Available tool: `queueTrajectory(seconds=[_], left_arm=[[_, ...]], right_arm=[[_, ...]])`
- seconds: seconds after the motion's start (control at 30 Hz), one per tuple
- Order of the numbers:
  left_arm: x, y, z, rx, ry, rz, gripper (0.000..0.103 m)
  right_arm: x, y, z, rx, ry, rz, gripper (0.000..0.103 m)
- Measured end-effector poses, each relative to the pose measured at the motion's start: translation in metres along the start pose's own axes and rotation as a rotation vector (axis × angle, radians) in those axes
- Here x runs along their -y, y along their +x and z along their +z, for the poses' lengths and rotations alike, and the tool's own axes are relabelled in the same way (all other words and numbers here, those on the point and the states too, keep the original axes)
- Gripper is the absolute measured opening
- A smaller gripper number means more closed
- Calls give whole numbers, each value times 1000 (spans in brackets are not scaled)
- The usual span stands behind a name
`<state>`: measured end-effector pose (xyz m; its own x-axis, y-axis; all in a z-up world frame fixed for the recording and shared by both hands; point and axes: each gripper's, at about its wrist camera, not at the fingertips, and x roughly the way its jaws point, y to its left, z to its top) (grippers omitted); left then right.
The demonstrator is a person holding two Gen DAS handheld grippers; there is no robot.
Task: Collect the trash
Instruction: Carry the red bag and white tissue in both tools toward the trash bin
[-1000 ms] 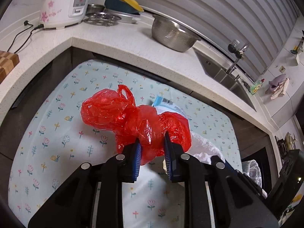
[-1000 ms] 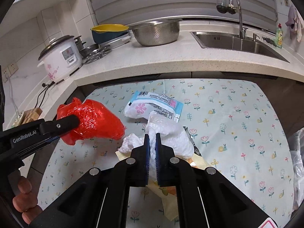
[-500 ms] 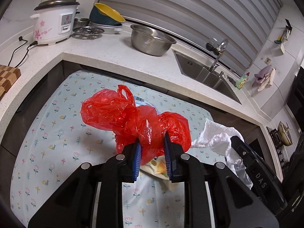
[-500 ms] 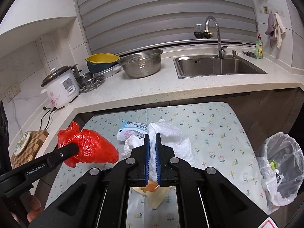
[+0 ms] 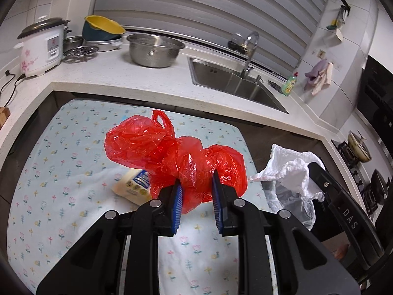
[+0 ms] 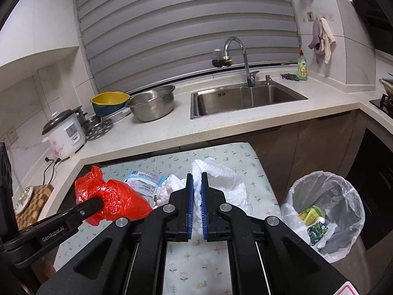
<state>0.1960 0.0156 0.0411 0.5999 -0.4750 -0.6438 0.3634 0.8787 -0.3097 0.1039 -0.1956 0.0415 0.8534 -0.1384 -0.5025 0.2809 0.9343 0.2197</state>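
Note:
My left gripper (image 5: 197, 184) is shut on a crumpled red plastic bag (image 5: 172, 152), held up above the flower-print table (image 5: 61, 172). Seen from the right wrist, that red bag (image 6: 113, 196) hangs at the left with the left gripper's finger across it. A wad of white paper towel (image 6: 221, 179) is pinched in my right gripper (image 6: 197, 184), which is shut on it. The same towel (image 5: 292, 167) shows at the right of the left wrist view. A bin lined with clear plastic (image 6: 329, 211) stands on the floor to the right of the table, with some waste inside.
A yellow wrapper (image 5: 132, 186) and a blue-and-pink packet (image 6: 145, 179) lie on the table. Behind it runs the counter (image 6: 172, 132) with a rice cooker (image 6: 66, 132), a steel colander (image 6: 152, 103), a yellow bowl (image 6: 110, 98) and the sink (image 6: 245, 98). A checkered board (image 6: 34, 201) sits far left.
Both grippers have risen and drawn back from the table with their loads. The bin has come into the right wrist view, and the yellow wrapper now shows under the red bag.

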Motion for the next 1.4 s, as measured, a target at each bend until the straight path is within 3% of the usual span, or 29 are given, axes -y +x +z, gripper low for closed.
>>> queueTrajectory(seconds=[0.6, 1.4], left_arm=[[97, 15, -31, -44, 121, -46, 21], [199, 91, -55, -163, 249, -114, 21]], right_arm=[[108, -38, -4, 28, 83, -111, 5], [217, -26, -18, -9, 195, -214, 5]])
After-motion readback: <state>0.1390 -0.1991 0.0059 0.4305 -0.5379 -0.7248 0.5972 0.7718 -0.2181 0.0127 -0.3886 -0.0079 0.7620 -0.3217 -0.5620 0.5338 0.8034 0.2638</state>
